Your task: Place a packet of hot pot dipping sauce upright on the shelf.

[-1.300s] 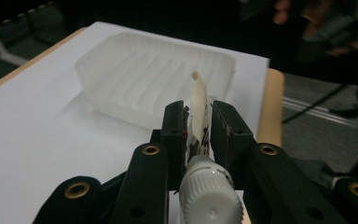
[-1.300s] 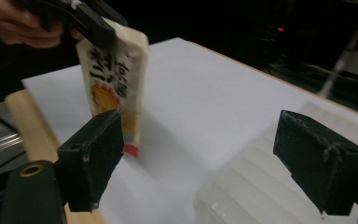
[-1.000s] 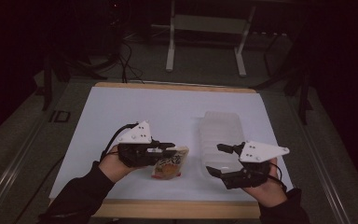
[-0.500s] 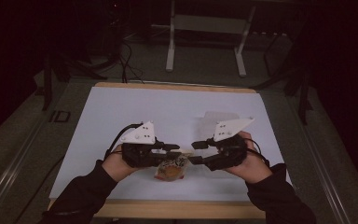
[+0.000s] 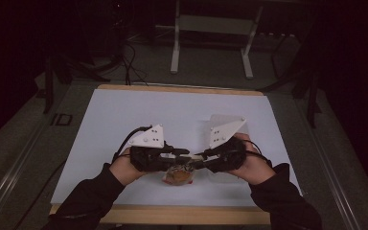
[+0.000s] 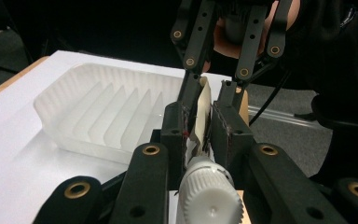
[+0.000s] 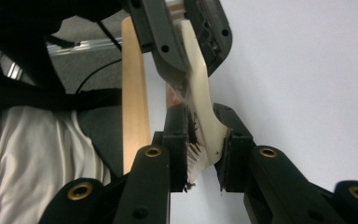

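One marking reads legibly: the letters "ID" on the dark floor panel [image 5: 60, 119], at nine o'clock from the counter [image 5: 124, 115]. The wrapper print stays unreadable.

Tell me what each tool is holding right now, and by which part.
Both grip the same snack packet by its flat top seal edge: the left tool at one end, the right tool, jaws just closing, at the other.
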Motion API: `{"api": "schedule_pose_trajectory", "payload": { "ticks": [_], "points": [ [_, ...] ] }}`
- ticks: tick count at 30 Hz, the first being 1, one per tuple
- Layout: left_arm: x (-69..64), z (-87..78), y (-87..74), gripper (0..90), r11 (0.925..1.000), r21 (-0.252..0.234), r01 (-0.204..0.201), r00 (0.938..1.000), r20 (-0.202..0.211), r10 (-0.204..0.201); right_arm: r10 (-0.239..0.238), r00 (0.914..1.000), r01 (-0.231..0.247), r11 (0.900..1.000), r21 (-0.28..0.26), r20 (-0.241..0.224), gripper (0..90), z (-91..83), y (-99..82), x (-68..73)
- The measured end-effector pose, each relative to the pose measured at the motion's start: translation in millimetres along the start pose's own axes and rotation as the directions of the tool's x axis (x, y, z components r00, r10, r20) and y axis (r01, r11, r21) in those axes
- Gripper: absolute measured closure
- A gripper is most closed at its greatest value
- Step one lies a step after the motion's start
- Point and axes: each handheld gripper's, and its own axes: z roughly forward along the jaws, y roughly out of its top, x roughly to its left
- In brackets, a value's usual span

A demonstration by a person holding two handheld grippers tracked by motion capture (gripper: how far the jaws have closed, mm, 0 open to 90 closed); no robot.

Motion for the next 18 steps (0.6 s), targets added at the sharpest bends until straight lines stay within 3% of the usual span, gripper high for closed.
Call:
{"api": "schedule_pose_trajectory", "payload": {
  "ticks": [2,4,8,10,18],
  "points": [
    [0.0,0.0,0.0,75.8,1.0,0.0,0.0,1.0,0.0,0.0,-0.004,1.0,0.004,1.0,0.004,-0.003,78.7,-0.6,0.1,-0.5],
    [1.5,0.9,0.1,75.8,1.0,0.0,0.003,1.0,0.002,-0.003,-0.011,0.9999,0.011,0.9999,0.005,-0.01,86.3,-1.0,-0.1,-2.6],
    [3.5,0.2,-0.6,75.7,0.9998,-0.018,0.01,0.9999,-0.009,-0.01,-0.035,0.9992,0.035,0.9991,0.023,0.02,88.8,-2.7,2.8,-0.6],
    [3.1,-0.2,-1.1,75.7,0.9995,-0.03,-0.005,0.9998,-0.02,0.004,-0.041,0.9989,0.04,0.9989,0.026,0.024,89.1,-3.5,4.6,-0.9],
    [4.3,-3.3,2.6,74.8,0.999,-0.045,-0.003,0.9999,-0.015,0.002,-0.017,0.9992,0.017,0.9998,0.01,0.036,89.5,-7.7,9.8,-4.1]
  ]
}}
